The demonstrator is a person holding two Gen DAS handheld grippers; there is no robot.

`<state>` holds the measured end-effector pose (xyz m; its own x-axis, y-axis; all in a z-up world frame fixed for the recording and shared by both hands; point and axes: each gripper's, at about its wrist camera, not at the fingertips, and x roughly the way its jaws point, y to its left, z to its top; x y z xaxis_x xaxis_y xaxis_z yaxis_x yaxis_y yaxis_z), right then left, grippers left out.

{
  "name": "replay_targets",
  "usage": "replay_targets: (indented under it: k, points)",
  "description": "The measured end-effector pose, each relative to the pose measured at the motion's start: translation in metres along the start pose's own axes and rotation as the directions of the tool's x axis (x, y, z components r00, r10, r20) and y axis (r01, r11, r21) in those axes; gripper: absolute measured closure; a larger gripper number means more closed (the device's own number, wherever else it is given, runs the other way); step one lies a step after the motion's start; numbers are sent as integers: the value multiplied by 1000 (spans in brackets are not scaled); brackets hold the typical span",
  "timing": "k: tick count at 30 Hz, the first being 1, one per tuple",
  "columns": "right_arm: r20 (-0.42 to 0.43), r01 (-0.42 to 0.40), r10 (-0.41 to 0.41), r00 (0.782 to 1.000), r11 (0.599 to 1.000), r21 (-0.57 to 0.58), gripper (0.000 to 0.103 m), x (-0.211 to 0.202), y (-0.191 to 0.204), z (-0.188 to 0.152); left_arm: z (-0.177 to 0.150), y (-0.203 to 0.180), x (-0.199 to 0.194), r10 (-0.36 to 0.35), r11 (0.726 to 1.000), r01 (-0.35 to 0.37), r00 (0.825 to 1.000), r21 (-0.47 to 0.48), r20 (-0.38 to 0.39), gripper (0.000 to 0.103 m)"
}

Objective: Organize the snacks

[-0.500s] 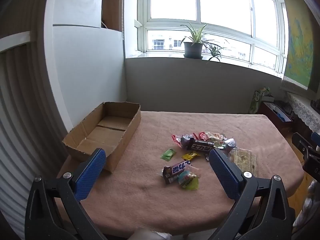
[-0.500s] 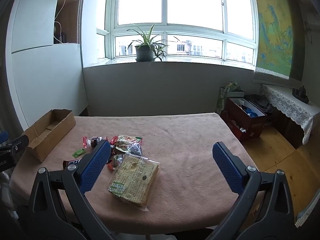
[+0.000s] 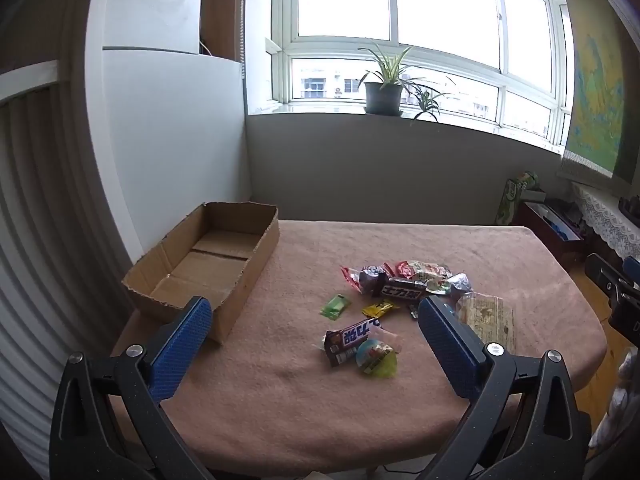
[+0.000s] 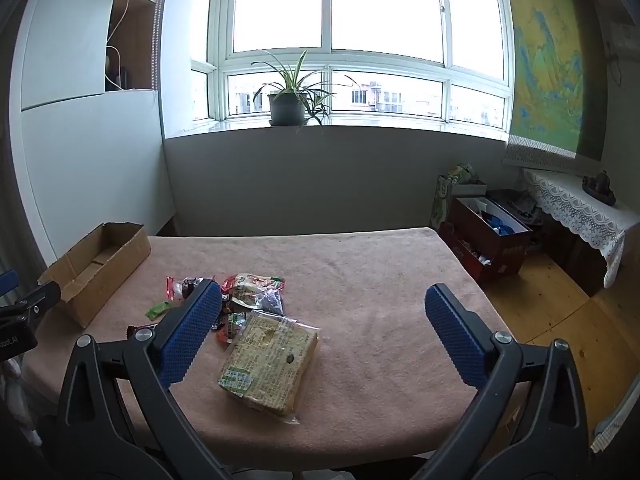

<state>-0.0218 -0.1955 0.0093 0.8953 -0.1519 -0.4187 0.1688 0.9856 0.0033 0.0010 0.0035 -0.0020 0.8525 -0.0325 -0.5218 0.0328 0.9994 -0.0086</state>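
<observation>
Hovering above the table (image 3: 304,420), both grippers, left (image 3: 316,330) and right (image 4: 320,314), hold fingers spread.

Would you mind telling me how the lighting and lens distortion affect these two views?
Left wrist view: window blown out white, walls bowed by fisheye, snacks sharp. Right wrist view: the same backlight glare, dark corners, cracker pack clear under soft light.

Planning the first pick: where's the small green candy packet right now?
In the left wrist view the green candy packet lies alone on the pink tablecloth, between the cardboard box to its left and the snack pile to its right.
</observation>
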Motion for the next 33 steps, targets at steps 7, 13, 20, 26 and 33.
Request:
replay_targets:
  k: [7, 13, 20, 26, 33]
  points:
    - [-13, 6, -6, 1000, 1000, 9, 0, 6, 1, 1, 1, -3, -4, -4, 1000, 4, 1000, 4, 6, 1]
    - [-12, 6, -6, 1000, 1000, 8, 0, 6, 3, 1, 1, -3, -4, -12, 1000, 12, 1000, 5, 3, 1]
    - [-21, 5, -5, 1000, 1000, 12, 0, 8, 5, -1, 0, -2, -4, -11, 1000, 11, 1000, 4, 3, 1]
    - [-21, 6, -6, 1000, 1000, 11, 0, 8, 5, -1, -1, -3, -4, -18, 1000, 18, 1000, 5, 5, 1]
    - [-23, 4, -4, 1000, 1000, 12, 0, 8, 5, -2, -2, -3, -3, -24, 1000, 24, 1000, 6, 4, 1]
